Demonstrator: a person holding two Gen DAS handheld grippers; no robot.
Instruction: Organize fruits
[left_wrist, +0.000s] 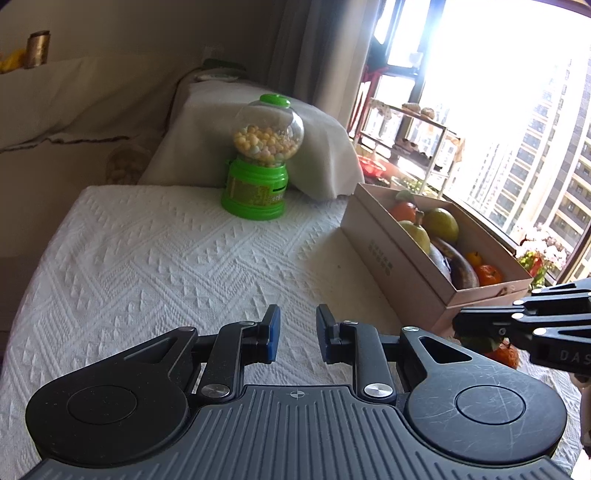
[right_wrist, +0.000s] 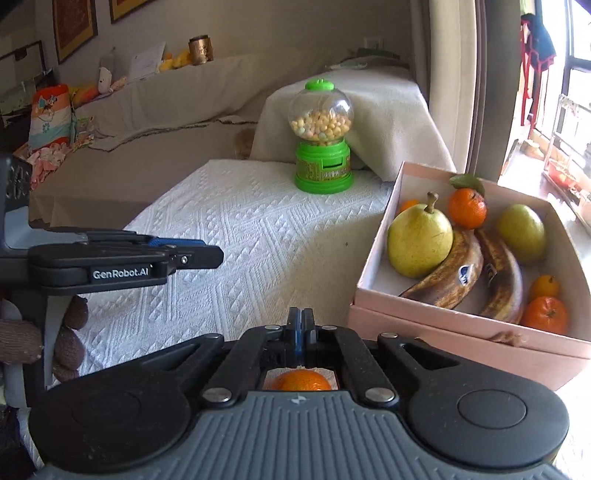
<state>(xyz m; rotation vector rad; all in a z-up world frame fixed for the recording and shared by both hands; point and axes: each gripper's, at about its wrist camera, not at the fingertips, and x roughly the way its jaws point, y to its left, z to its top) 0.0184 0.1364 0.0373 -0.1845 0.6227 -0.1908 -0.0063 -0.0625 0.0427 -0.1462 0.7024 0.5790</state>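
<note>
A pink cardboard box (right_wrist: 443, 332) stands at the table's right side and holds a pear (right_wrist: 419, 243), two brown bananas (right_wrist: 454, 273), a green fruit (right_wrist: 522, 229) and several tangerines (right_wrist: 467, 208). The box (left_wrist: 406, 273) also shows in the left wrist view. My right gripper (right_wrist: 301, 321) is shut, with nothing visible between its pads. Directly beneath it is a leafy tangerine (right_wrist: 301, 382), to the left of the box's near corner. From the left wrist view the right gripper (left_wrist: 456, 325) hovers over that tangerine (left_wrist: 504, 354). My left gripper (left_wrist: 298, 332) stands open and empty over the white cloth.
A green candy dispenser (right_wrist: 321, 140) with a clear globe stands at the far edge of the table (right_wrist: 240, 236), which is covered in white textured cloth. Behind it is a draped sofa (right_wrist: 177, 92). A bright window (left_wrist: 498, 92) lies to the right. A gloved hand (right_wrist: 22, 339) shows at the left.
</note>
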